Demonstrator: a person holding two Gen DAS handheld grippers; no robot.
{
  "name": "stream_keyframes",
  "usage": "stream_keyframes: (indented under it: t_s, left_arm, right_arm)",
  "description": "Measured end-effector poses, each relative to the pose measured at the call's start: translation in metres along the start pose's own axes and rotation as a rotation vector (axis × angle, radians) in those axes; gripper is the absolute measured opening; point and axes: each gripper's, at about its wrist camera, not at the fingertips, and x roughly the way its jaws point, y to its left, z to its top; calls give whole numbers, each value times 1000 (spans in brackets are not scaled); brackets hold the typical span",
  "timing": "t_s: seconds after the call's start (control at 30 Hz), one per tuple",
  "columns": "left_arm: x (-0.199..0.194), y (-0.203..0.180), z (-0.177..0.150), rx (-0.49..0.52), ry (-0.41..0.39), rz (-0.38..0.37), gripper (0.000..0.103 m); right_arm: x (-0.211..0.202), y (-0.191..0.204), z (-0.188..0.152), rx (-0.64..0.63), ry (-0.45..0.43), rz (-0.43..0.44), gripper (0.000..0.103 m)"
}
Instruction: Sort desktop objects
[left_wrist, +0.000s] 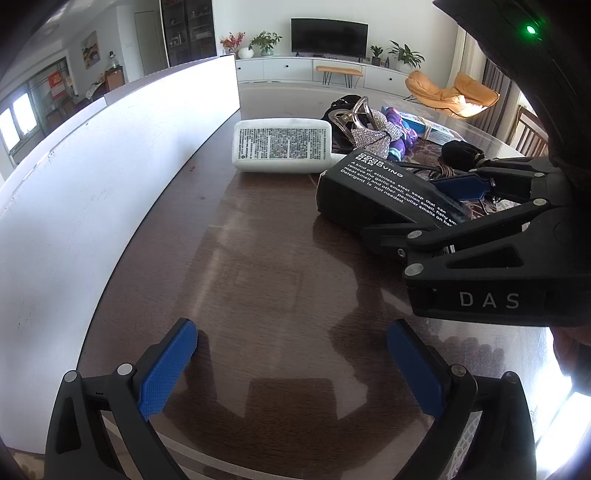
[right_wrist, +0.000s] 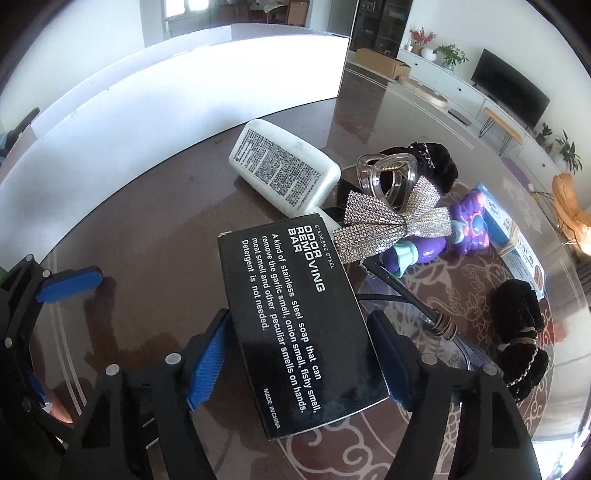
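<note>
The right gripper (right_wrist: 299, 354) pinches the black box (right_wrist: 295, 317) by its 2 long sides; stiff, probably light cardboard. The left gripper (left_wrist: 291, 365) is spread, empty.

Black tool (left_wrist: 291, 363), blue ribbed pads (left_wrist: 166, 369), silver rivets.

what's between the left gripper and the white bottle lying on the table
Only bare dark tabletop, seen in the left wrist view: the left gripper is open and empty, and the white bottle lies farther on, beside the white box wall.
</note>
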Motion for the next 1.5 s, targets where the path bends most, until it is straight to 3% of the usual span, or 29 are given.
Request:
stream_keyframes:
  t_s: [0.3,0.6,0.67,0.73,0.87,1.0,1.1,1.5]
  left_arm:
    - [0,0,0,0,0,0,103]
    - [0,0,0,-1,0,0,103]
    - [0,0,0,-1,0,0,103]
    - [0,0,0,0,0,0,103]
    - [0,0,0,-1,0,0,103]
    - [0,0,0,-1,-1,0,103]
    - [0,0,0,-1,0,0,103]
    - [0,0,0,-1,0,1,103]
  right_arm:
    - [-35,-22,-51,224,-72,-74,70]
    - [-81,-46,-126,347,-124,-249,71]
    - [-78,-49,-133,359,-111,-243,75]
    - [-74,-53,-141,372,-93,-237,90]
    - [-71,-53,-154,396,-97,-236,93]
    - [-67,-57,-159,438,-99,-227,102]
    - [-65,-63,-161,463,-95,-195,103]
    - [-66,-62,-161,463,-95,-198,103]
